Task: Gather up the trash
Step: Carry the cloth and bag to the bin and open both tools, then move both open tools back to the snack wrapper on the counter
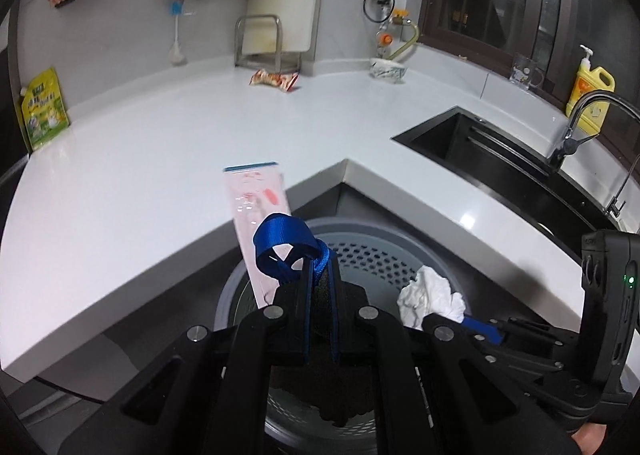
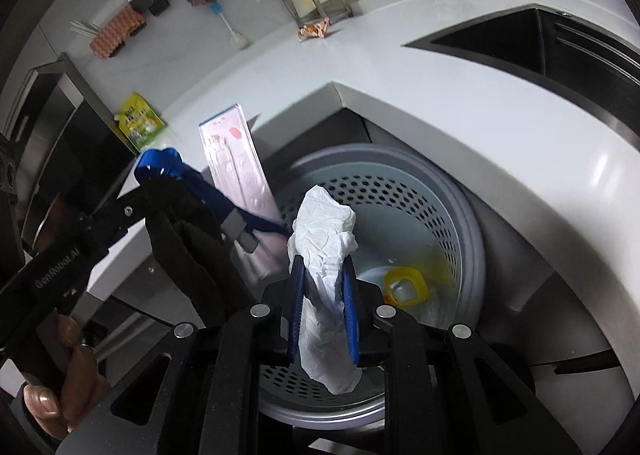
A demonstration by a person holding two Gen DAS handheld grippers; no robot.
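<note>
- left claw (image 1: 318, 271): lower centre of the left wrist view, fingers drawn together and clamped on a pink packet (image 1: 260, 215) along with a blue strap (image 1: 286, 241); the packet rises tilted toward the upper left of the frame, its blue-edged top overlapping the white surface (image 1: 160, 135).
- in the right wrist view the same claw (image 2: 256, 223) enters from the left, and the pink packet (image 2: 236, 159) stands beside the bin's left rim.
- right claw (image 2: 324, 287): lower centre of the right wrist view, blue-padded fingers (image 2: 349, 307) pressed on either side of a crumpled white tissue (image 2: 326, 239), which sticks up above the fingertips and hangs down below them.
- in the left wrist view the tissue (image 1: 432, 295) shows at lower right, above the bin opening.
- grey perforated bin (image 2: 452, 215): below both claws, set in the inner corner of the l-shaped surface; a yellow-rimmed item (image 2: 404, 287) lies at its bottom.
- red-and-white wrapper (image 1: 275, 79): lying on the surface at upper centre of the left wrist view, just in front of a metal rack (image 1: 258, 41).
- patterned bowl (image 1: 388, 69): upper right of centre, on the surface near the wall.
- green-yellow pouch (image 1: 43, 109): far left, leaning against the wall.
- black sink (image 1: 480, 151) with faucet (image 1: 576, 127) and yellow soap bottle (image 1: 592, 91): right side.
</note>
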